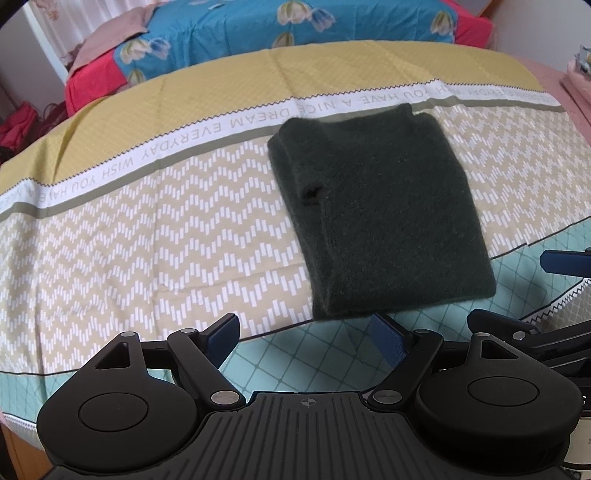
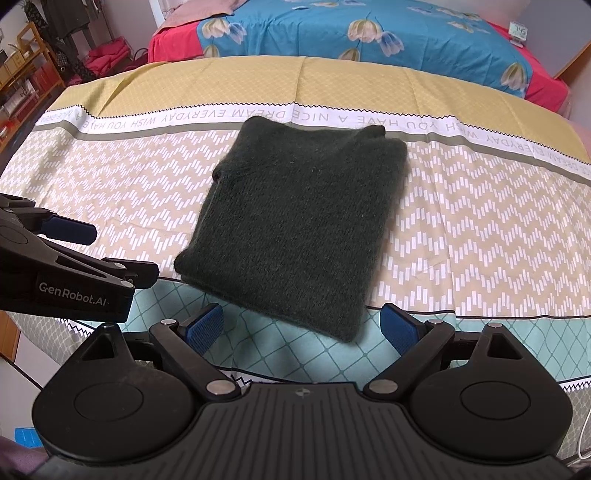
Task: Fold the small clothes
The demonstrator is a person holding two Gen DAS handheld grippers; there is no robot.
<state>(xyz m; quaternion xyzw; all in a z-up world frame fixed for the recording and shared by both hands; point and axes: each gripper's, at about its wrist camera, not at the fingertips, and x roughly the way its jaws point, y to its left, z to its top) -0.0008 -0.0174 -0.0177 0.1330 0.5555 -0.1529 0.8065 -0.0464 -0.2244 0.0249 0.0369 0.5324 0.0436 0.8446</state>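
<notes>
1. Covering the work surface is a patterned cloth, with a mustard band at the far side, a white strip of lettering, a beige zigzag field and a teal diamond band nearest the grippers.
2. Beyond it stands a bed with a blue floral cover.
3. A dark green sweater lies folded into a rectangle on the cloth, just ahead of both grippers.
4. The left gripper has its blue pads spread apart, holding nothing; the sweater's near edge sits just ahead, toward its right finger.
5. The right gripper is likewise spread wide and empty, with the sweater's near corner just before its fingertips, touching neither pad.
</notes>
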